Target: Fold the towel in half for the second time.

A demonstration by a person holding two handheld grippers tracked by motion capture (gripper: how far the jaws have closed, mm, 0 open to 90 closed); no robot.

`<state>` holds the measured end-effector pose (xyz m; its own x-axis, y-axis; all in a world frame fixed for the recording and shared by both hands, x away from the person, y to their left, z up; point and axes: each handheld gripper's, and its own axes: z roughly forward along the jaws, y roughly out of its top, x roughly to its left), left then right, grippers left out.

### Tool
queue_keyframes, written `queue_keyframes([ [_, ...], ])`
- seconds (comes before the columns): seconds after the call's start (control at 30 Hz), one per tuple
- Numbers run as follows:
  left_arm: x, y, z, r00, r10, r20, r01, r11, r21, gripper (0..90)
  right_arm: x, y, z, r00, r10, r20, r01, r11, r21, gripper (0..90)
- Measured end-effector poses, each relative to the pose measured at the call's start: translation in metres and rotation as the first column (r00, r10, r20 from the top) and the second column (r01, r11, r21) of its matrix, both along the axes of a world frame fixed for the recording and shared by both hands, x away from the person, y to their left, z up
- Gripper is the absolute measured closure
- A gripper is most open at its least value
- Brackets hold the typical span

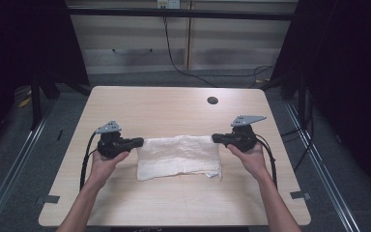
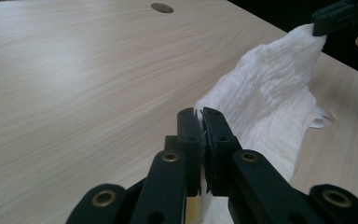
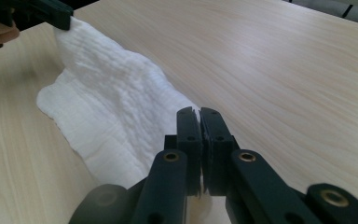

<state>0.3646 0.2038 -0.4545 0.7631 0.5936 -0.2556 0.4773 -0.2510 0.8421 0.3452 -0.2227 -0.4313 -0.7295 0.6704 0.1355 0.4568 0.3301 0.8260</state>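
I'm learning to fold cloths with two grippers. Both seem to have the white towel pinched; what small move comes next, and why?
Probably lift both corners a little higher together. The left gripper and right gripper are each shut on a far corner of the white towel, whose near edge lies on the table.

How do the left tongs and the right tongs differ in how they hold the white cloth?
The left tongs pinch the white cloth at its left corner and point right; the right tongs pinch its right corner and point left. The left tongs' grey plate is small, the right's longer. Both are shut on the cloth, lifting one edge off the table.
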Motion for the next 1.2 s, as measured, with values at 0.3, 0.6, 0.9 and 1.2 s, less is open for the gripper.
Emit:
queue_keyframes([
  [0.3,0.000,-0.001,-0.004,0.9999,0.016,-0.005,-0.016,0.9998,0.007,86.7,-0.016,0.008,-0.003,0.9986,0.050,0.018,-0.050,0.999,0.003,87.4],
  [0.6,0.001,0.000,-0.007,0.9995,0.030,-0.014,-0.029,0.9995,0.015,86.7,-0.037,0.008,-0.010,0.9965,0.081,0.023,-0.080,0.996,-0.033,87.4],
  [0.9,-0.001,0.000,-0.008,0.9990,0.043,-0.014,-0.043,0.9990,0.012,86.7,-0.056,0.012,-0.023,0.9927,0.120,-0.009,-0.120,0.992,-0.036,87.4],
  [1.2,-0.002,-0.002,-0.009,0.9993,0.034,-0.012,-0.034,0.9992,0.019,86.6,-0.061,0.013,-0.040,0.9874,0.142,-0.070,-0.148,0.985,-0.085,87.3],
])
